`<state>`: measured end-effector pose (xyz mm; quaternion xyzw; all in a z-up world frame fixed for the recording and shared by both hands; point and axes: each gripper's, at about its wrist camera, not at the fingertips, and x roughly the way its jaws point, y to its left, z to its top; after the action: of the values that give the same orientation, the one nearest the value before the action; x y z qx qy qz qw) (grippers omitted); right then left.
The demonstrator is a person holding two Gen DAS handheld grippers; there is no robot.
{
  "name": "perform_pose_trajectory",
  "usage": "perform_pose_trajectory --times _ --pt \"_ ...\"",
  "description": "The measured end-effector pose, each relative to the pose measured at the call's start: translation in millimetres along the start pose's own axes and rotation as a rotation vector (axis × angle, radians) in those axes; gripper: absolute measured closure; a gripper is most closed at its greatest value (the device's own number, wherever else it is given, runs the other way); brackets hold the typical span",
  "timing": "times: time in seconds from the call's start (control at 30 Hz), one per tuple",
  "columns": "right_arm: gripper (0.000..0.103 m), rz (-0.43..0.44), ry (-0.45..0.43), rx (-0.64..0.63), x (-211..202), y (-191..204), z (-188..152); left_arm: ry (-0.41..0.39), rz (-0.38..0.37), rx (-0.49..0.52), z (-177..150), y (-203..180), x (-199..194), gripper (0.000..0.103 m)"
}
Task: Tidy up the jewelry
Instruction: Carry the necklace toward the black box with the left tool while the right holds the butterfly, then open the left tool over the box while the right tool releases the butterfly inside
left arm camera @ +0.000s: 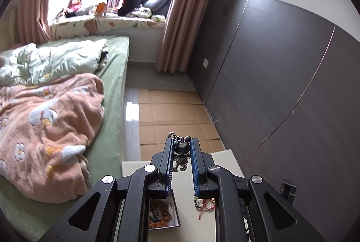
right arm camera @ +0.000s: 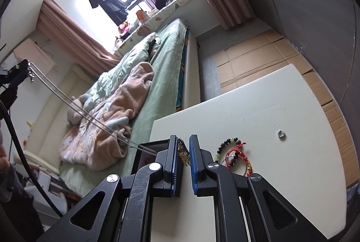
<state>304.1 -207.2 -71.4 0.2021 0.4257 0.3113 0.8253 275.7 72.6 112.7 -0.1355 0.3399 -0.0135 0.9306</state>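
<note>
Silver metal chain [right arm camera: 74, 104] taut between left gripper [left arm camera: 181, 152], clamped on dark faceted bear charm [left arm camera: 181, 155], and right gripper [right arm camera: 182, 149], pinching gold filigree pendant [right arm camera: 182, 150]; pulling apart risks snapping

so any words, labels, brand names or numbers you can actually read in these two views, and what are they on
None can be read.
The orange-and-white container on the window ledge shows no print that resolves.
The contents of the open box on the white table are a blur of colour; no lettering shows.
The gold pendant in the right gripper bears a pattern, not legible text.

Both wrist cams close over table [right arm camera: 258, 107], facing bed [left arm camera: 112, 75].
</note>
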Motion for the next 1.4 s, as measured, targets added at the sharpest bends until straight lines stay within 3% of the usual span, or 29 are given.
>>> perform_pose_trajectory --times 0.67,0.77,0.8,0.83,0.9,1.1,1.4 --pt "0.091 0.005 0.010 -0.007 16.1 9.7 -6.8 0.252 -0.101 -0.108 -105.8 37.3 133.1 0.088" --pt "0.091 0.020 0.009 -0.004 18.4 11.7 -7.2 0.271 -0.136 -0.149 -119.0 49.6 146.4 0.083" --pt "0.091 0.029 0.013 -0.003 19.9 12.5 -7.9 0.275 -0.150 -0.172 -123.2 56.0 149.6 0.070" --pt "0.091 0.036 0.018 -0.005 22.1 14.1 -8.1 0.273 -0.156 -0.193 -126.7 61.1 150.6 0.051" --pt "0.091 0.038 0.030 -0.014 27.0 17.9 -7.1 0.252 -0.147 -0.231 -133.1 72.2 145.8 0.039" --pt "0.091 0.020 0.080 -0.070 49.0 41.0 -1.8 0.158 -0.114 -0.296 -134.6 104.4 109.7 0.037" --pt "0.091 -0.022 0.169 -0.157 88.9 76.2 -5.1 0.118 -0.089 -0.358 -150.8 130.1 91.5 0.036"
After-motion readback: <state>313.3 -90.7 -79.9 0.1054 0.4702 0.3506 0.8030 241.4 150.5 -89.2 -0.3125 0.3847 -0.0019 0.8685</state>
